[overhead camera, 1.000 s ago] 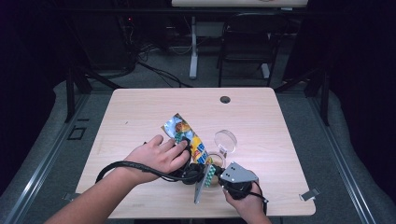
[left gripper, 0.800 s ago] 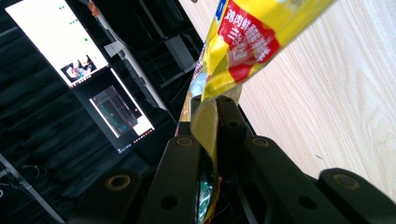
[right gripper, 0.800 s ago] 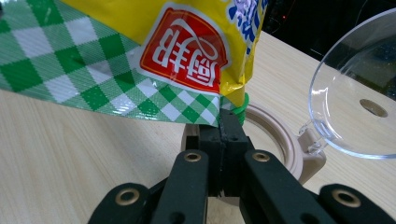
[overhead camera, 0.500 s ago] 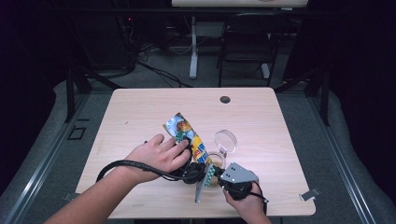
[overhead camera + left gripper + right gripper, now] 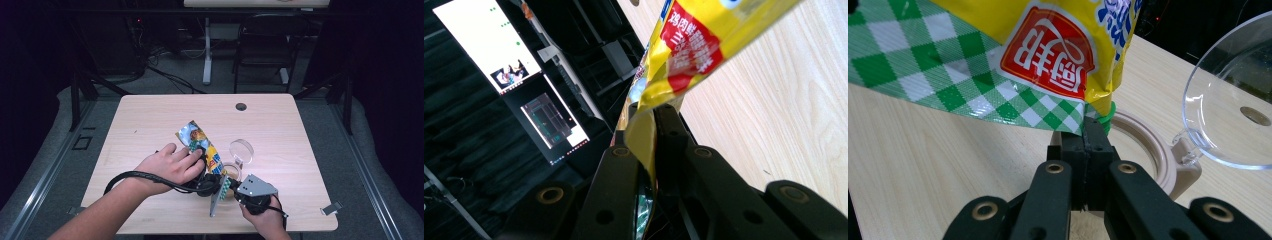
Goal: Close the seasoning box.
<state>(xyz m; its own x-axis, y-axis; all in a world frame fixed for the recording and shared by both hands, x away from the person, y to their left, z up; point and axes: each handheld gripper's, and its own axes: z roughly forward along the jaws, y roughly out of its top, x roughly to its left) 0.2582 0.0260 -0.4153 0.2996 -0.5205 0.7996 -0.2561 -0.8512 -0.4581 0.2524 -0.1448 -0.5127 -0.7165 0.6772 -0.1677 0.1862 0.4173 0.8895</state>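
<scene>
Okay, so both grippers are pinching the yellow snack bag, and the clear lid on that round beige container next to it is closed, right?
Not quite. Both the left gripper and the right gripper are shut on the yellow snack bag, but the clear lid is not closed. The right gripper view shows it flipped open, standing up from its hinge beside the round beige container.

- One snack packet [image 5: 200, 145], yellow with green check and a red label, lies over the table.
- One round container [image 5: 1153, 150] with a beige rim stands on the table.
- One clear lid [image 5: 241, 149], hinged to that container, is tipped open.
- Two grippers: the left gripper [image 5: 207, 184] and the right gripper [image 5: 235, 190].
- Two hands: left hand [image 5: 170, 167], right hand [image 5: 265, 222].
- One wooden table [image 5: 150, 115].
- One dark round hole [image 5: 241, 106] is in the tabletop.
- Two lit screens [image 5: 514, 75] stand in the dark room.
</scene>
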